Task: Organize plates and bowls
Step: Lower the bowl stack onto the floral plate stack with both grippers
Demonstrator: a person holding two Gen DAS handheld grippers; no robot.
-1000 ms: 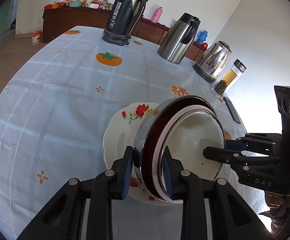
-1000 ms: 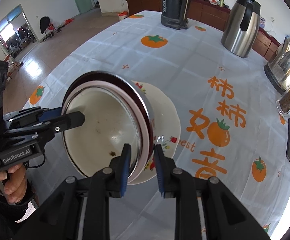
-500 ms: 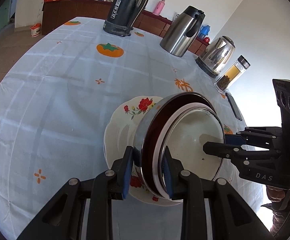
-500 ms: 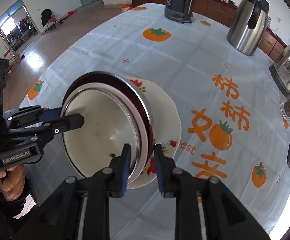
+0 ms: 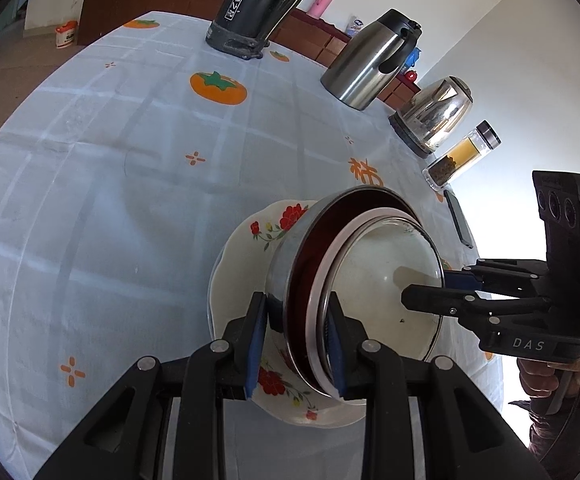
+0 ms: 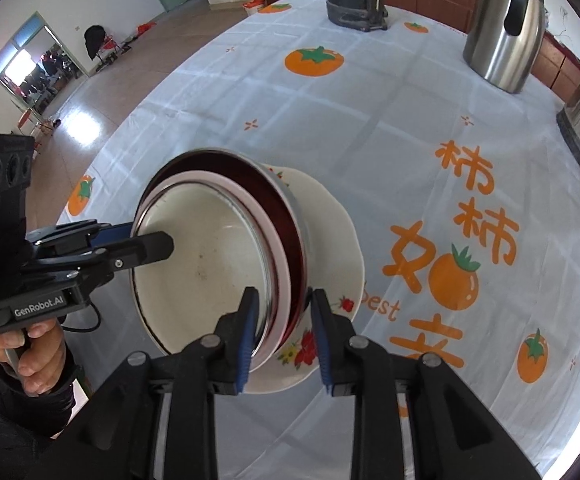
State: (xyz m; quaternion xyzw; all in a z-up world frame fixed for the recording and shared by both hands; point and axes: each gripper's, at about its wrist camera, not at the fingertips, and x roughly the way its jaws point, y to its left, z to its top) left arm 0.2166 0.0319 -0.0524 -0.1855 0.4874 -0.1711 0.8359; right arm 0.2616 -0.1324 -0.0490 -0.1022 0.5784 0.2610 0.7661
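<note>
Left gripper (image 5: 295,338) clamped on near rim of nested bowls (image 5: 373,280). Right gripper (image 6: 280,330) straddles opposite rim; jaws just eased wider, outer pad apart from wall, grip not clear. Writing: "DAS" on right gripper body, lower right of left view; "GenRobot.AI" on left gripper body, lower left of right view. Bowl count: three nested – steel outer, pink-rimmed, cream inner. Stack tilted over one floral plate (image 6: 337,240), centre frame. Tablecloth (image 6: 389,120): orange Chinese characters, partial "est".
</note>
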